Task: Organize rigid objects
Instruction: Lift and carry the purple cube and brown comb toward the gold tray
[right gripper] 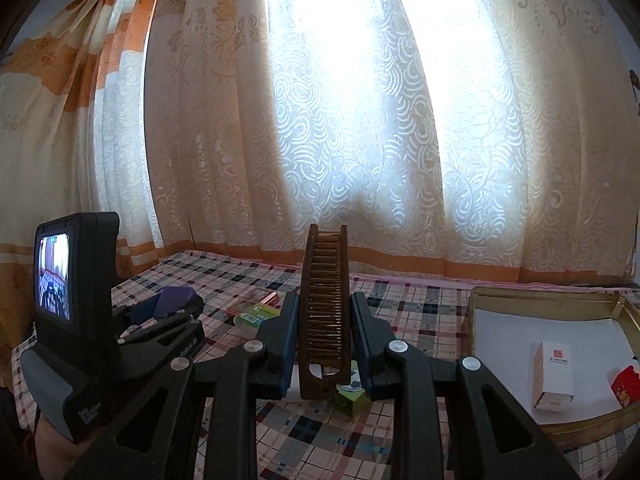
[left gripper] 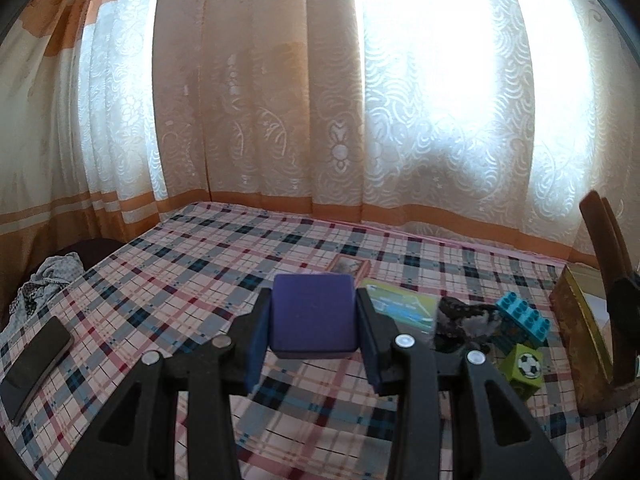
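My left gripper (left gripper: 313, 320) is shut on a purple block (left gripper: 313, 314), held above the plaid bed cover (left gripper: 200, 264). The same block (right gripper: 176, 300) and gripper show at the left of the right wrist view. My right gripper (right gripper: 322, 332) is shut on a brown wooden comb (right gripper: 324, 304), held upright with its teeth facing the camera. That comb (left gripper: 608, 240) also sticks up at the right edge of the left wrist view. A gold-rimmed cardboard box (right gripper: 480, 300) lies to the right, holding a small white carton (right gripper: 554, 374) and a red item (right gripper: 626, 386).
On the cover lie a green cube with a football picture (left gripper: 524, 366), a blue studded brick (left gripper: 522, 314), a dark tangled object (left gripper: 460, 312), a green card (left gripper: 404, 304) and a small framed picture (left gripper: 350, 266). A black phone (left gripper: 34, 360) and crumpled cloth (left gripper: 48, 276) lie left. Curtains hang behind.
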